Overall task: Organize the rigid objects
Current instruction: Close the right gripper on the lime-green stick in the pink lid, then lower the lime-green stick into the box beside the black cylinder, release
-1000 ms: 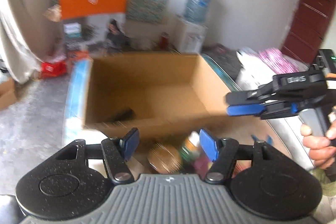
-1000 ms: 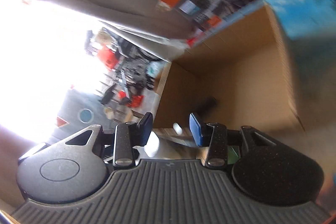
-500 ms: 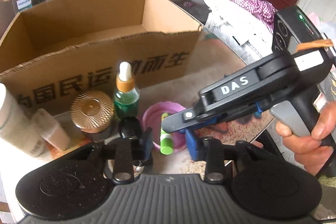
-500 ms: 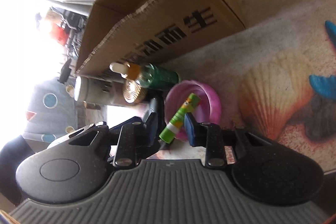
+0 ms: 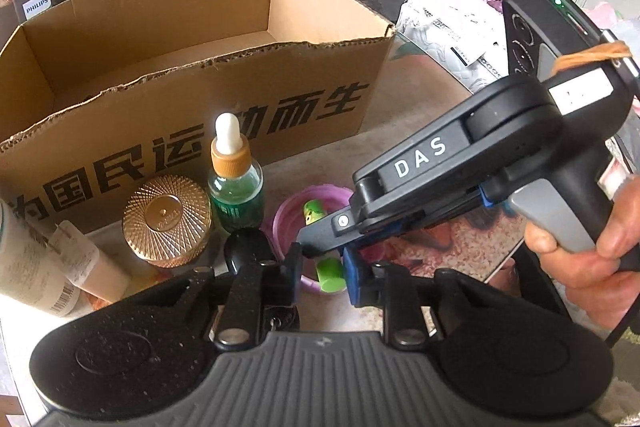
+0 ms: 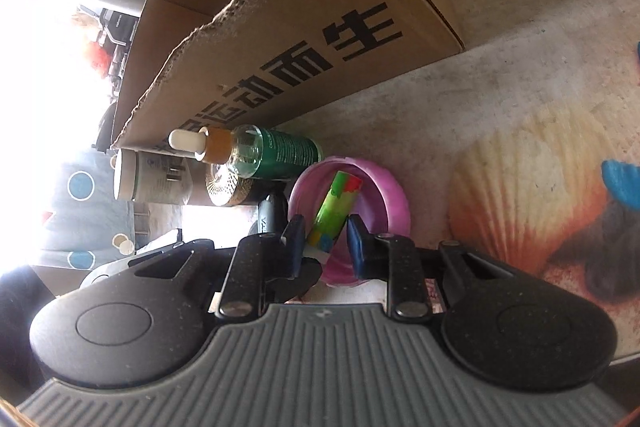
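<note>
Left tongs [image 5: 324,267]: nearly clenched, having just been closing; they are pointing down at the near rim of the pink bowl [image 5: 288,223], and the lower end of the green stick [image 5: 330,277] is showing in the narrow gap. Whether the pads are pressing on it cannot be told.
Right tongs [image 6: 324,231]: having just been closing too, they are straddling the green stick at its lower half. One pad is lying against it while a sliver of pink is showing beside the other, so they are not clenching it.
Hand [image 5: 592,247]: gripping the right tool's grey handle at the right edge of the left wrist view.
Green stick: lying slanted inside the pink bowl, its red-marked upper end leaning toward the far rim.
Pink bowl: sitting on the bench [image 6: 460,107], just in front of the cardboard box [image 5: 120,147].
Cardboard box: standing open-topped, with black lettering on its front wall.
Dropper bottle [image 5: 236,187]: standing upright just beside the bowl, green liquid inside.
Gold-lidded jar [image 5: 166,219]: standing beside the bottle.
Black object [image 5: 246,247]: sitting just ahead of the left tongs, its kind unclear.
White tubes [image 5: 24,267]: lying at the left edge.
</note>
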`<state>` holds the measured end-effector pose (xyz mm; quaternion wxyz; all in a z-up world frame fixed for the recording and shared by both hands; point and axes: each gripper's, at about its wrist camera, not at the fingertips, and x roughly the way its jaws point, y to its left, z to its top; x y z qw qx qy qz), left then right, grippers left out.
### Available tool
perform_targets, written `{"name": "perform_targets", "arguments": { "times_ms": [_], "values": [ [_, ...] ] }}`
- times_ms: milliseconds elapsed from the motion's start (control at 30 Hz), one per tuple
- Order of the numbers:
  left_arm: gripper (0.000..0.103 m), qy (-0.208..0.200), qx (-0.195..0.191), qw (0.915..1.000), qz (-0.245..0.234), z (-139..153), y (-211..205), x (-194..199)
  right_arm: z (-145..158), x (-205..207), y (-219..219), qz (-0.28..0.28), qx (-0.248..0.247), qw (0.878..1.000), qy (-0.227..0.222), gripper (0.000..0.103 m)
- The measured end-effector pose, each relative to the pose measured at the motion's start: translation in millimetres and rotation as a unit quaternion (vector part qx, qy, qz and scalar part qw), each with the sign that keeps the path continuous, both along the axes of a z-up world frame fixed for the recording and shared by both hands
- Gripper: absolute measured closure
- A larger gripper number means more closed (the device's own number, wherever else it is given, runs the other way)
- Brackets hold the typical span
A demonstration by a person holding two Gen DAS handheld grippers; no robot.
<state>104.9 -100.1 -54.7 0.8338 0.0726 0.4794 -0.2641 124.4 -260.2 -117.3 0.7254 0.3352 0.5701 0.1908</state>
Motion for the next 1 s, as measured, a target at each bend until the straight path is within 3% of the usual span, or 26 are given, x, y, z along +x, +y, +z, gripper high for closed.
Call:
{"name": "perform_targets", "arguments": {
  "times_ms": [267,667,833,1000],
  "values": [
    [0.075,0.0,0.005,1.0,-0.003,2,-1,1,-9,5,-7,-0.016,0.036,0.999,0.024,0.081],
    [0.076,-0.004,-0.005,1.0,-0.005,6,-3,-8,-8,-12,-14,-0.036,0.054,0.998,0.002,0.088],
    [0.076,-0.026,-0.014,0.9995,-0.008,23,-1,-20,-1,-22,-13,-0.041,0.062,0.997,-0.015,0.088],
    [0.075,-0.067,-0.027,0.9974,-0.007,57,5,-33,32,-36,-10,-0.039,0.057,0.996,-0.056,0.088]
  ]
}}
